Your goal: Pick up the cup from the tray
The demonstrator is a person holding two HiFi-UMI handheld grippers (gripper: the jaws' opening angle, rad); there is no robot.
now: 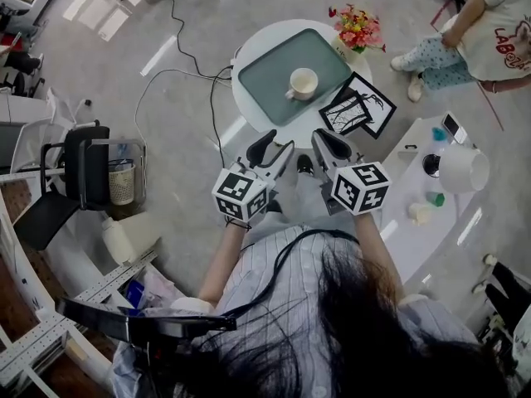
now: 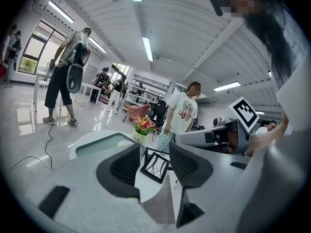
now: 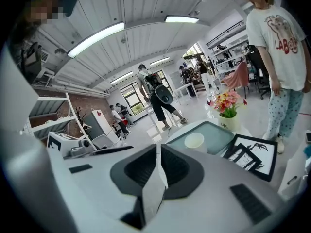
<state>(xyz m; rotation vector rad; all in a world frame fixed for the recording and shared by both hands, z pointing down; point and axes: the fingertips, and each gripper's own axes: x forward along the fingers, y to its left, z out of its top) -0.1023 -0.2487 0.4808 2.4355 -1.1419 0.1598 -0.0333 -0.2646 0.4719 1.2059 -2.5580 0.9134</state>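
A cream cup (image 1: 303, 83) (image 3: 195, 141) stands upright on a grey-green tray (image 1: 274, 77) (image 3: 219, 135) (image 2: 99, 143) on a small round white table (image 1: 274, 123). Both grippers hover side by side short of the table's near edge, well apart from the cup. My left gripper (image 1: 274, 146) (image 2: 154, 161) is open with a clear gap and nothing between its jaws. My right gripper (image 1: 330, 139) (image 3: 157, 154) has its jaws closed together at the tips and holds nothing.
Two black picture frames (image 1: 358, 106) (image 2: 155, 165) (image 3: 250, 157) lean at the tray's right. A flower pot (image 1: 357, 30) (image 3: 227, 102) stands behind them. A person (image 1: 489, 31) sits at the far right. A white side table (image 1: 415, 222) carries small items. A chair (image 1: 79, 177) stands left.
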